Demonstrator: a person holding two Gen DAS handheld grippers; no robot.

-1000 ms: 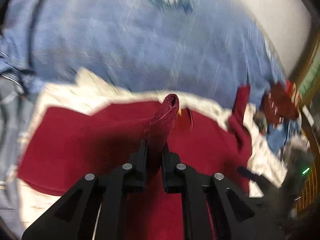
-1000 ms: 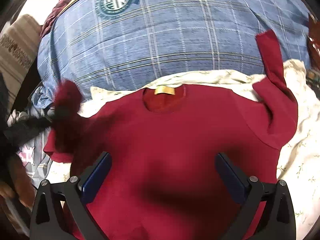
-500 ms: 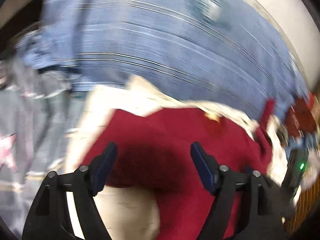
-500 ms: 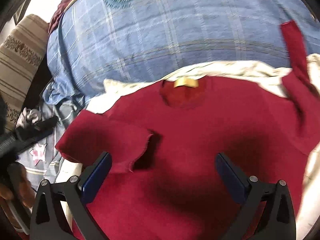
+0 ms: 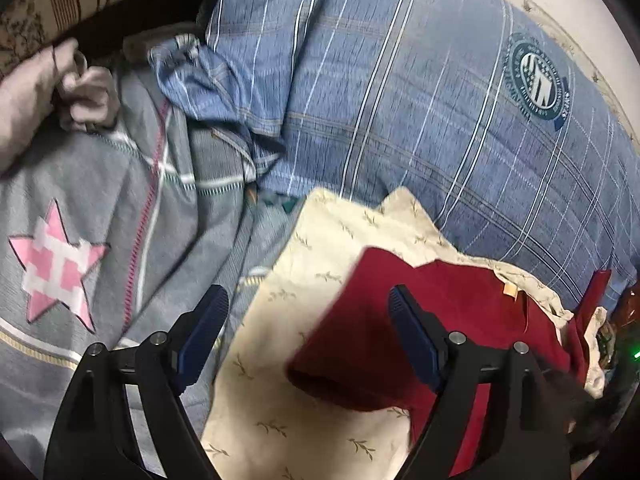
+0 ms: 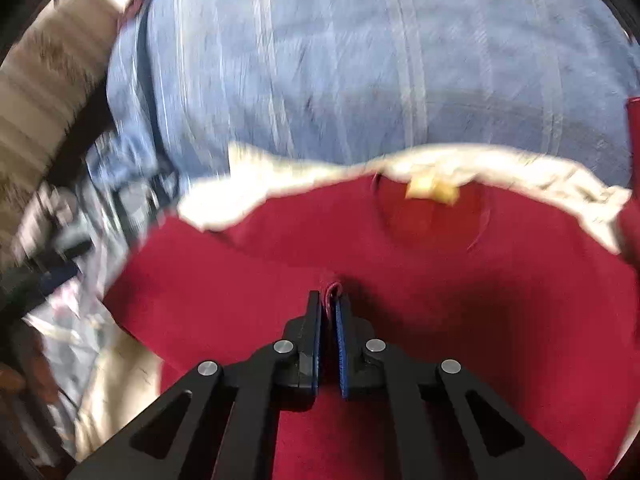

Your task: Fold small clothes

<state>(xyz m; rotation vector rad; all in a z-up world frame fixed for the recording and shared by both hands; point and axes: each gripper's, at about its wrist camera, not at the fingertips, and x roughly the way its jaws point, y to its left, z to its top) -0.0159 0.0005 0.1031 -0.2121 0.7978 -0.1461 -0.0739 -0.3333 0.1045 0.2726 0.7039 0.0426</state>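
A small dark red shirt lies flat on a cream floral cloth, with its yellow neck label at the far side. My right gripper is shut on a pinch of the red shirt's fabric near its middle. My left gripper is open and empty, held above the cream cloth, by the left folded edge of the red shirt.
A blue plaid quilt with a round badge lies beyond the shirt. A grey quilt with a pink star is at the left. A striped cushion is at the far left. The right wrist view is blurred.
My left gripper let go of the red sleeve, opened and drew back to the left. My right gripper, open before, has closed on a fold of the shirt.
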